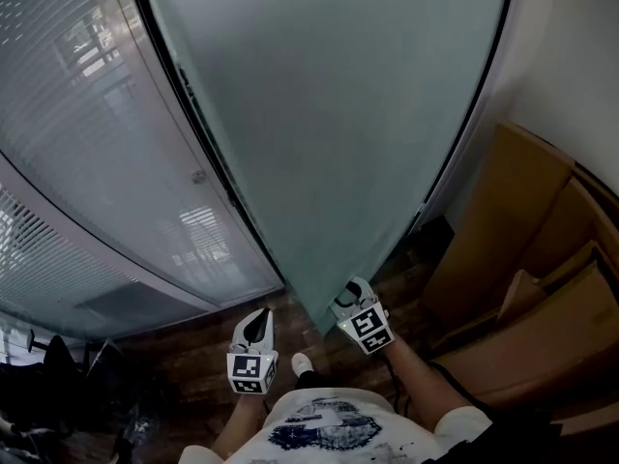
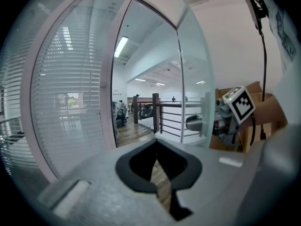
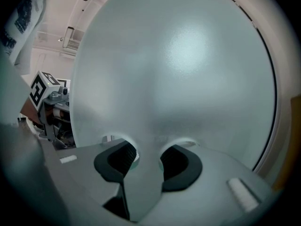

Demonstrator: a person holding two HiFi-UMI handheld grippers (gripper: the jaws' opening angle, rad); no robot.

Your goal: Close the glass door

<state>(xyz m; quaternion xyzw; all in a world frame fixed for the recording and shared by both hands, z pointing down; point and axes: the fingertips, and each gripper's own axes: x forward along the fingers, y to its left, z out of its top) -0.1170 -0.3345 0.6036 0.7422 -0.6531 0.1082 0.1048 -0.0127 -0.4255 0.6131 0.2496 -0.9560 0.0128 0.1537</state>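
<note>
The glass door (image 1: 338, 114) is a tall frosted pane, swung open. In the head view its free edge comes down to the wooden floor (image 1: 193, 356) just in front of the person. The right tool (image 1: 353, 293) sits at that edge, low on the door. In the right gripper view the two dark pads (image 3: 115, 161) stand on either side of a strip of the frosted pane, grasping the door by its edge, and the rest of the pane fills the view beyond them.

The left tool (image 1: 257, 322) is just beside the door's edge, on the side away from the cardboard boxes (image 1: 522, 259), and does not touch the door. The left gripper view shows this tool clenched with nothing in it. Its tips meet, and only a sliver of floor shows through behind them.

Left of the door, a glazed partition with horizontal blinds (image 1: 87, 162) curves away. Between the partition and the door, the left gripper view looks through the open doorway to a dark railing (image 2: 169, 119) and a lit room beyond. The boxes stand on the door's right, near a white wall. The person's bare forearm (image 1: 426, 375) runs from the right tool back towards a printed white shirt (image 1: 329, 428).
</note>
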